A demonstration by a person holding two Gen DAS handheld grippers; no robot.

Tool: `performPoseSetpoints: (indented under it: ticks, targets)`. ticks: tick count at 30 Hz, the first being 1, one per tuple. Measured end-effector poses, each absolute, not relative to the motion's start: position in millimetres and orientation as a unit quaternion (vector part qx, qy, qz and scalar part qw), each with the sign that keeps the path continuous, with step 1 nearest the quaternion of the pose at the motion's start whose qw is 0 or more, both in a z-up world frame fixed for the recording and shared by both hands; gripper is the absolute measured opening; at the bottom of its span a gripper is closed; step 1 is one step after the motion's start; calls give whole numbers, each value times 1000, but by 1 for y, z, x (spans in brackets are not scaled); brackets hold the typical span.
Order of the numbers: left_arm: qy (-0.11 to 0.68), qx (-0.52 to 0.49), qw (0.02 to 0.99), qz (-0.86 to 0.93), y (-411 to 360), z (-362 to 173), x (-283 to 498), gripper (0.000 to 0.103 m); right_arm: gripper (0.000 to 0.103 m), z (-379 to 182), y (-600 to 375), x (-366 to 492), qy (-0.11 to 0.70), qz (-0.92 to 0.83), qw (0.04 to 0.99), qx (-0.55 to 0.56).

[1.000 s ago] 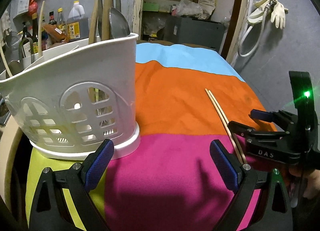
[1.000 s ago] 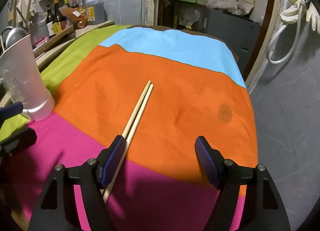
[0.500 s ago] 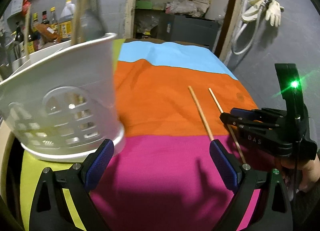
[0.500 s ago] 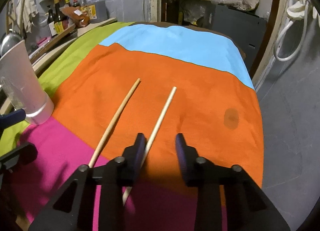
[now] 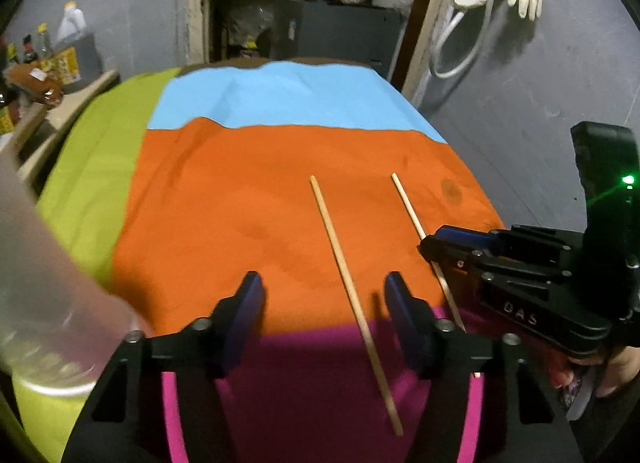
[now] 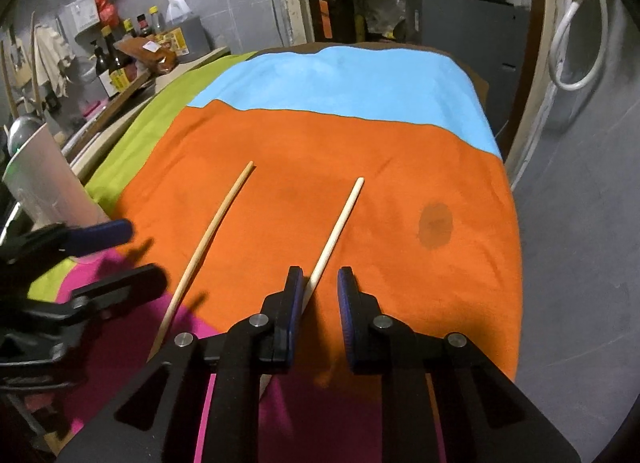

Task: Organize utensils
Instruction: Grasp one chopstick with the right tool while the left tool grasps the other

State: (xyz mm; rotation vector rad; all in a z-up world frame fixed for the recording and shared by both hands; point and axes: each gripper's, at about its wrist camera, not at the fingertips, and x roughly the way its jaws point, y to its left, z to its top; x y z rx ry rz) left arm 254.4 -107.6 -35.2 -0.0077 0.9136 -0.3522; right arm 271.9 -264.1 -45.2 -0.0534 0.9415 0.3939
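Two thin wooden chopsticks lie apart on a striped cloth (image 6: pixel 400 151).
The right gripper (image 6: pixel 318 295), narrowly parted, straddles the right chopstick (image 6: pixel 338 223); the left gripper (image 5: pixel 324 299) gapes near the left chopstick (image 5: pixel 348 287). Light, stiff, prone to rolling; grip mid-shaft.

surface: table under a cloth of blue, orange, green and magenta panels (image 6: pixel 400 151) | far-left edge: white plastic utensil holder (image 6: pixel 44 179) | middle: two pale wooden chopsticks, left (image 6: pixel 208 239) and right (image 6: pixel 340 219), apart | right: dark round stain (image 6: pixel 435 225)
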Motion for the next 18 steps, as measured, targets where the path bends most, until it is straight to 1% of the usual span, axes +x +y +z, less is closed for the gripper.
performPoseSetpoints:
  ticks: [2, 3, 5, 7, 12, 14, 15, 17, 18]
  targets:
    - [449, -8, 876, -176, -109, -40, 264, 40, 14, -47, -266, 277, 456, 193, 869, -14]
    - [456, -12, 872, -179, -109, -43, 270, 38, 14, -48, -267, 279, 458, 195, 868, -10]
    - [466, -20, 866, -181, -109, -47, 279, 31, 13, -49, -269, 284, 461, 197, 865, 0]
    - [471, -25, 862, -183, -111, -48, 283, 27, 12, -49, -271, 292, 467, 199, 861, 13]
    - [490, -38, 850, -189, -111, -48, 295, 22, 12, -51, -277, 310, 482, 198, 852, 54]
    - [501, -37, 846, -179, -111, -48, 300, 16, 12, -51, -280, 317, 489, 197, 846, 74]
    - [504, -36, 845, -176, -112, -46, 300, 15, 12, -52, -280, 321, 493, 195, 844, 82]
    - [512, -36, 840, -173, -112, -45, 301, 7, 8, -52, -282, 323, 500, 189, 839, 100]
    - [517, -39, 837, -174, -112, -45, 302, 6, 8, -52, -283, 324, 501, 187, 839, 102]
